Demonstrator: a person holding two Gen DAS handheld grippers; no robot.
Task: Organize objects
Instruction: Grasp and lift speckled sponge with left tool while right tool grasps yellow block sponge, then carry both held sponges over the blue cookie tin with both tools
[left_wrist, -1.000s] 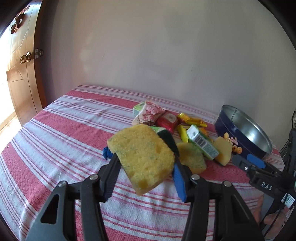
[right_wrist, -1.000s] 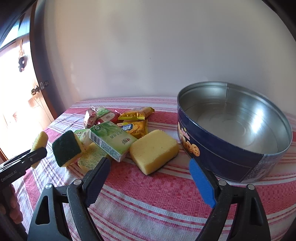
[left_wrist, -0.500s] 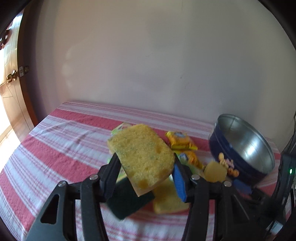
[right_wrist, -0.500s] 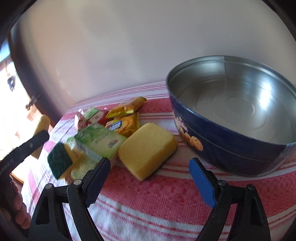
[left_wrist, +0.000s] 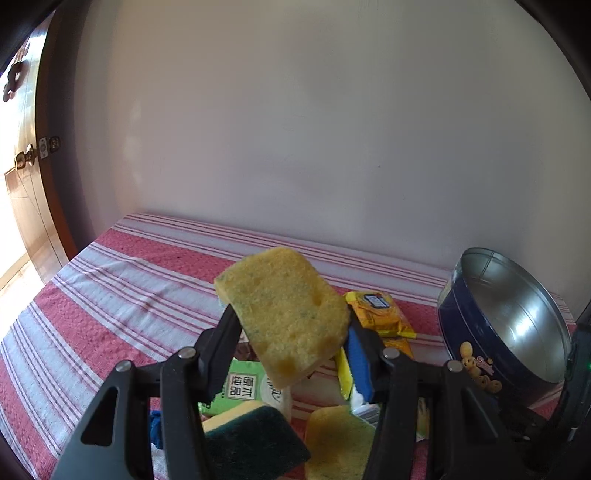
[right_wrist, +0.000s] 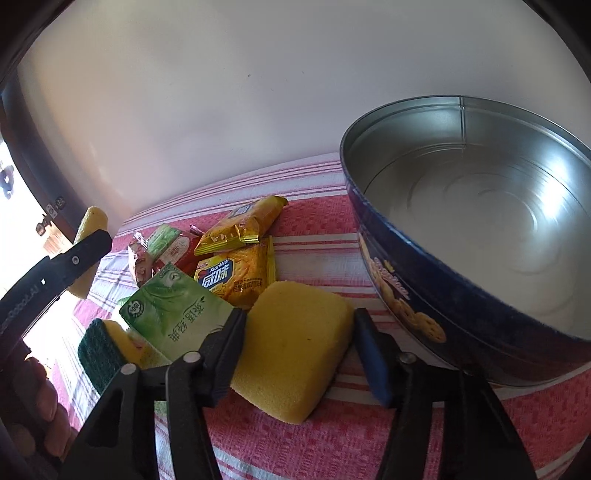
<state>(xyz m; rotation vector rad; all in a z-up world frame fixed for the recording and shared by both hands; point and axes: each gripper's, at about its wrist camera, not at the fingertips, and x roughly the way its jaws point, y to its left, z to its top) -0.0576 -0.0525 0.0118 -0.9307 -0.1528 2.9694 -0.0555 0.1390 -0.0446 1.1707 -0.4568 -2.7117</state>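
Observation:
My left gripper (left_wrist: 291, 332) is shut on a worn yellow sponge (left_wrist: 284, 314) and holds it in the air above the pile of objects. My right gripper (right_wrist: 299, 354) is open, with its jaws on either side of a plain yellow sponge (right_wrist: 295, 343) that lies on the striped cloth. An empty blue cookie tin (right_wrist: 480, 229) stands just right of that sponge; it also shows in the left wrist view (left_wrist: 506, 321). The left gripper with its sponge (right_wrist: 88, 236) shows at the left of the right wrist view.
A green tea carton (right_wrist: 177, 317), yellow cracker packets (right_wrist: 236, 273), a green-backed sponge (right_wrist: 107, 347) and red snack packs (right_wrist: 173, 247) lie in a pile left of the tin. Another yellow sponge (left_wrist: 336, 439) lies below the left gripper. A wall stands behind the table.
My right gripper has moved forward and down until its jaws flank the plain yellow sponge. My left gripper has carried its sponge right, over the pile and nearer the tin.

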